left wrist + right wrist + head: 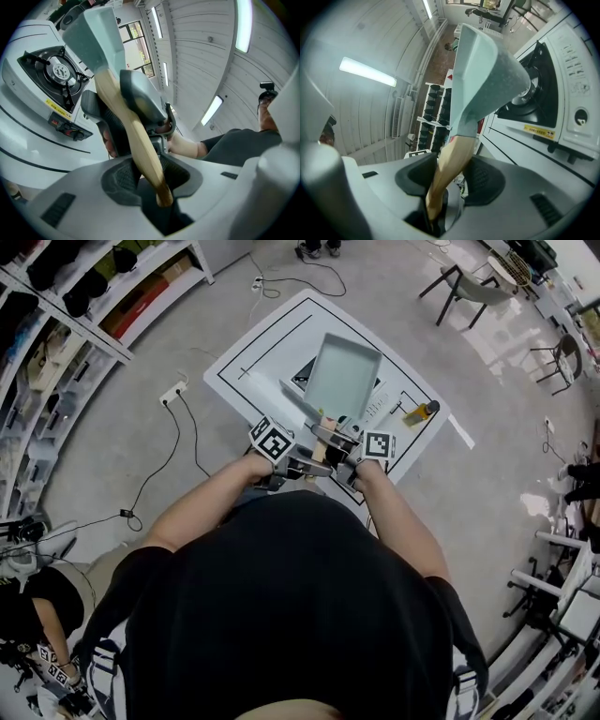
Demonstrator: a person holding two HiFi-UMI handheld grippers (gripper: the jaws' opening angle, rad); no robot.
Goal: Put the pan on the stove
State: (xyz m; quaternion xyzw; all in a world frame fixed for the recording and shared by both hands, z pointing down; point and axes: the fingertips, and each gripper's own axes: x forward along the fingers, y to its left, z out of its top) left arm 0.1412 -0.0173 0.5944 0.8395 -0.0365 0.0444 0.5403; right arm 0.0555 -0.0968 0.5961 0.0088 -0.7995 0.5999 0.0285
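Note:
A square pale-green pan [342, 376] with a wooden handle [328, 424] hangs tilted above the gas stove [304, 375], hiding most of it. Both grippers are shut on the handle, the left gripper [314, 434] from the left and the right gripper [345, 439] from the right. In the left gripper view the handle [136, 140] runs between the left gripper's [145, 176] pads up to the pan [96, 40], with the stove's burner [56, 72] below left. In the right gripper view the handle [450, 164] sits in the right gripper [450, 180], the pan [483, 70] beside the stove [543, 89].
The stove stands on a white table [253, 357] marked with black lines. A small yellow-capped object [419, 412] lies at the table's right edge. Shelves [84, 296] line the left, a power strip with cables [173, 392] lies on the floor, and a chair [469, 287] stands far right.

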